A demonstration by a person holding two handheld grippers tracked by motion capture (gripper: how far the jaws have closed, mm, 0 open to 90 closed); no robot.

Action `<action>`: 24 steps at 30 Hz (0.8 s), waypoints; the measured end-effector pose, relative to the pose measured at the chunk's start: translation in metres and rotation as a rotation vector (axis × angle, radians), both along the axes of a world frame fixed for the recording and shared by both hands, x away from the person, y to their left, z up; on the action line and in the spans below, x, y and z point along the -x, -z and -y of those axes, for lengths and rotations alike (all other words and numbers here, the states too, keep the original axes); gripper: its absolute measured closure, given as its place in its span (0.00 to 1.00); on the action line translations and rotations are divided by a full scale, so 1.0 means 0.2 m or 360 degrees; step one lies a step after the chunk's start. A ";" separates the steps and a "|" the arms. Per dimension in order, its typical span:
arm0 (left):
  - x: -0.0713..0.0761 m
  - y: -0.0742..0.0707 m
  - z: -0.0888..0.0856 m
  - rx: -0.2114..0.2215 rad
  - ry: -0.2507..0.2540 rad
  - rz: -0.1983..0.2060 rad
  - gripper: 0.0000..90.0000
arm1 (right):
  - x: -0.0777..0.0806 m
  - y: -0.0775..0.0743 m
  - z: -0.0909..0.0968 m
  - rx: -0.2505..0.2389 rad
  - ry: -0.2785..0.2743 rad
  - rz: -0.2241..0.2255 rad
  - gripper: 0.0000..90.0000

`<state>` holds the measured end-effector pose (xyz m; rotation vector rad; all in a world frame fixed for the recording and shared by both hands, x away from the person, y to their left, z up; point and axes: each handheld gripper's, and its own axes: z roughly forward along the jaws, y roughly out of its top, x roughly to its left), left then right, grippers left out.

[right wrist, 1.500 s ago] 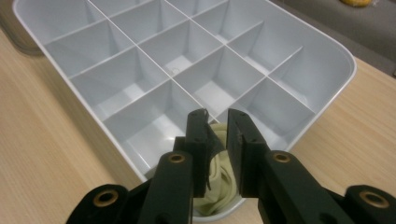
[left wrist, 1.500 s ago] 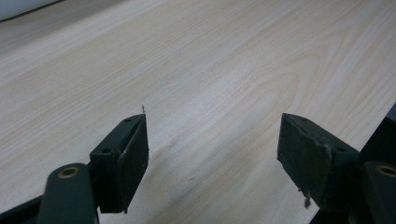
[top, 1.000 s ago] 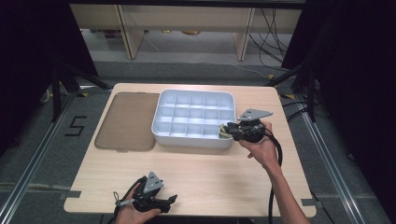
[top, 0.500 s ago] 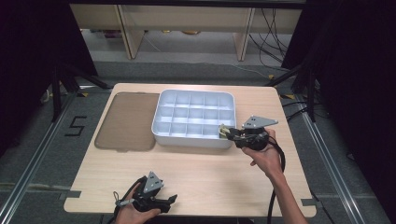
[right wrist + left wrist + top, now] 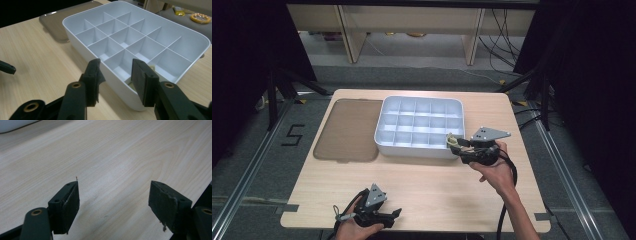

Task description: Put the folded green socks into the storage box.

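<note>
Left gripper [image 5: 379, 216]: black body, grey three-cornered plate on top, black cable trailing from it beside the left hand [image 5: 354, 229]. In its own view [image 5: 113, 202], two black block-shaped jaws with screw holes in their faces and brass-coloured rivets at the arms.

Right gripper [image 5: 453, 143]: black body, grey three-cornered plate, black cable looping along the bare, sleeveless forearm behind the right hand [image 5: 493, 168]. In its own view [image 5: 116, 77], black rectangular jaws, brass-coloured pivot rivets.
</note>
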<state>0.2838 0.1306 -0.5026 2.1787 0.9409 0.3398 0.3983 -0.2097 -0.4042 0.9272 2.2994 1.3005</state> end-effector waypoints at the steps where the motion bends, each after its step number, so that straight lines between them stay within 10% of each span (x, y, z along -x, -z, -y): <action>1: 0.00 0.00 0.00 0.0002 -0.0001 0.0000 0.27 | 0.00 0.00 0.00 0.0010 -0.0019 0.0023 0.63; 24: 0.00 0.00 -0.01 0.0013 -0.0007 0.0004 0.27 | 0.08 0.06 0.01 0.0021 0.0029 -0.0050 0.43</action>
